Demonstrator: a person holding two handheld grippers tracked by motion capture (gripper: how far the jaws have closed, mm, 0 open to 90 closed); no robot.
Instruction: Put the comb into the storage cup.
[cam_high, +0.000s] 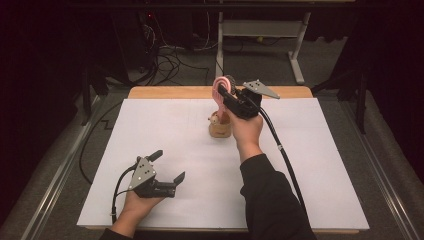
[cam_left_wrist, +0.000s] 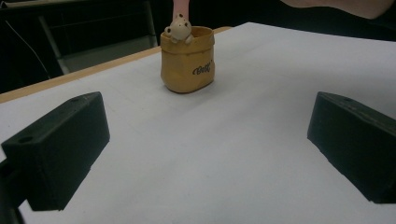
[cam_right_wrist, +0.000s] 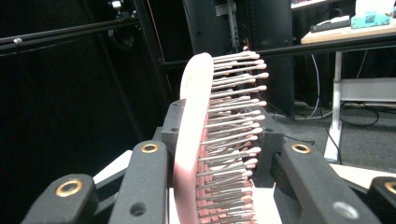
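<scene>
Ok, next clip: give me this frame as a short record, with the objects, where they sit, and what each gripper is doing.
surface: white table
cup: tan cup with a small bear figure on its rim, upright near table centre
brush: pink hairbrush, handle down in the cup
right gripper: jaws shut on the brush head, above the cup
left gripper: jaws open, holding nothing, at the near left, apart from the cup

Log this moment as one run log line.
right gripper: shut on pink hairbrush, above yellow cup | left gripper: open, resting on table
</scene>
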